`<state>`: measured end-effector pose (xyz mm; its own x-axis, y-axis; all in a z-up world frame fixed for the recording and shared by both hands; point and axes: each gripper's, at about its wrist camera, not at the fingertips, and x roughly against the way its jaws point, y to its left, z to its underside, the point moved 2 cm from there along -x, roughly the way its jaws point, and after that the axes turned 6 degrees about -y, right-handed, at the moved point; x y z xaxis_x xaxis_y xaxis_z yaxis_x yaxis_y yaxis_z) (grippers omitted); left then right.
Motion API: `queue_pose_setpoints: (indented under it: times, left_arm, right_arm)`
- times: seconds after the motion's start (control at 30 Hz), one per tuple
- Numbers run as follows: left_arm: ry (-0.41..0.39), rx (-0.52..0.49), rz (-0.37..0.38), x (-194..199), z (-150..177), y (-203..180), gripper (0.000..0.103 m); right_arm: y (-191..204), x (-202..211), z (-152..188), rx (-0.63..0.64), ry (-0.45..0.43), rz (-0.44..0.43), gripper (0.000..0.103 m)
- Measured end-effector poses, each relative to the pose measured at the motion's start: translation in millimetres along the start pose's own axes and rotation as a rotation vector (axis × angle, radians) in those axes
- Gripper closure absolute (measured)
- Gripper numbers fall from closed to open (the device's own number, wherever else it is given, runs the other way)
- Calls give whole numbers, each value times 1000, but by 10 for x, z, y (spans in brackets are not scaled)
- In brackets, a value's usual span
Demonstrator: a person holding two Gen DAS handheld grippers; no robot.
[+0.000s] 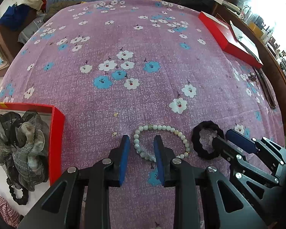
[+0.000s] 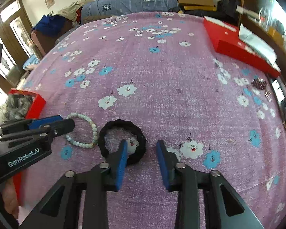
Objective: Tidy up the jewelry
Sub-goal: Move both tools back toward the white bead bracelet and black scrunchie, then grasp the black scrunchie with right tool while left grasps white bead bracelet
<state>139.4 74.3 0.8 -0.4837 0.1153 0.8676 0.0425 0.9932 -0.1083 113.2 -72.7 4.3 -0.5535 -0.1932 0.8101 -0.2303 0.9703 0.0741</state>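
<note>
A pale green bead bracelet (image 1: pixel 181 133) lies on the purple flowered cloth (image 1: pixel 143 38). My left gripper (image 1: pixel 142 139) is open, its jaws straddling the bracelet's left side. A black scrunchie (image 1: pixel 197 147) lies just right of the bracelet. My right gripper (image 2: pixel 142 144) is open, its left finger inside the scrunchie's ring (image 2: pixel 122 124), its right finger outside. The bracelet (image 2: pixel 94 129) and left gripper (image 2: pixel 65 122) also show in the right wrist view. The right gripper (image 1: pixel 222 134) shows in the left wrist view.
An open red box (image 1: pixel 57 133) at the left holds grey fabric hair bows (image 1: pixel 22 143) and a black scrunchie. A closed red box (image 1: pixel 226 38) lies at the far right. Small dark jewelry (image 2: pixel 259 84) and a dark strip (image 2: pixel 284 103) lie by the right edge.
</note>
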Motion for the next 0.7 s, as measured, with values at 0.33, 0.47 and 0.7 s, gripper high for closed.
queue_pose_setpoints:
  times: [0.33, 0.47, 0.7]
  left_arm:
    - [19, -29, -41, 50, 85, -82, 99]
    - [3, -4, -12, 229, 168, -100, 99]
    - [-51, 19, 46, 677, 247, -159, 98]
  right_arm:
    - [-38, 83, 108, -9, 44, -26, 95]
    - [-85, 204, 200, -66, 56, -49, 95]
    - [-107, 558, 333, -115, 23, -70, 95]
